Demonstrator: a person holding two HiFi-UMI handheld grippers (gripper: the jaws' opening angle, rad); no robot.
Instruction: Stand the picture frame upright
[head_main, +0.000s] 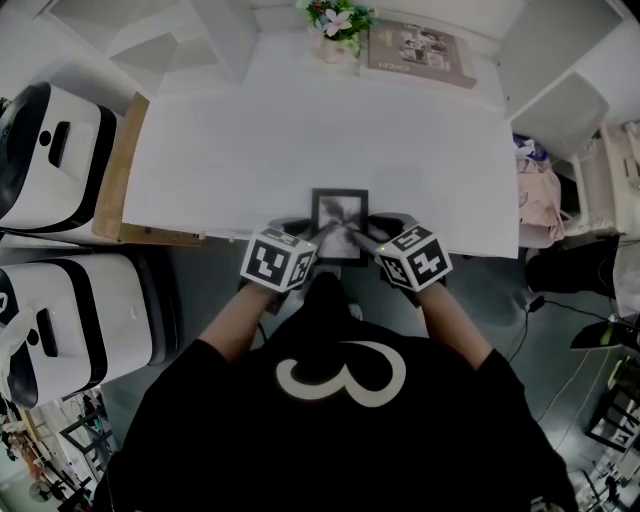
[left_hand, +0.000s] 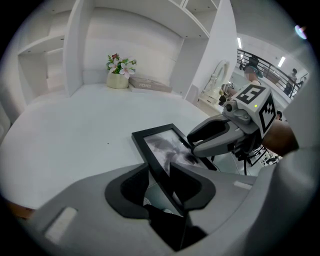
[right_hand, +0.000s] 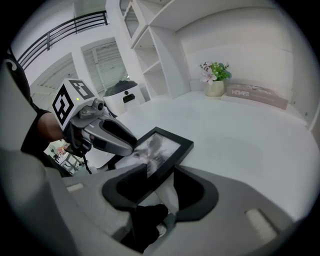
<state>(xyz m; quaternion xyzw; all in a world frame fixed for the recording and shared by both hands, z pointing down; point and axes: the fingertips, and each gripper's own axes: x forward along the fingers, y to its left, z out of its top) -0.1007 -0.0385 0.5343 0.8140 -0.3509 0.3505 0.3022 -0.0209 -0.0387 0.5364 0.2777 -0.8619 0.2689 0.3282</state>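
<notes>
A black rectangular picture frame (head_main: 340, 215) with a grey print behind its glass lies face up at the 6 o'clock edge of the white tabletop (head_main: 300, 140), its near end jutting past the table's rim toward the person in a black shirt. The left gripper (head_main: 308, 232) has the frame by its 9 o'clock side. In its own view the frame's dark rail (left_hand: 160, 142) runs between the two jaws, which are closed onto it at a moderate spread. The right gripper (head_main: 365, 235) takes the 3 o'clock side, and from its own camera the frame's edge (right_hand: 162, 147) sits clamped between the pads in the same way. Each gripper also shows in the other's view, fingers laid over the glass (whether the frame's underside touches the table cannot be told).

At the table's 12 o'clock end stands a small cream pot of pink and white flowers (head_main: 340, 30). A flat beige board lettered HOME (head_main: 418, 52) lies just beside it at 3 o'clock. Two white, black-trimmed machines (head_main: 50, 150) stand off the table's 9 o'clock side.
</notes>
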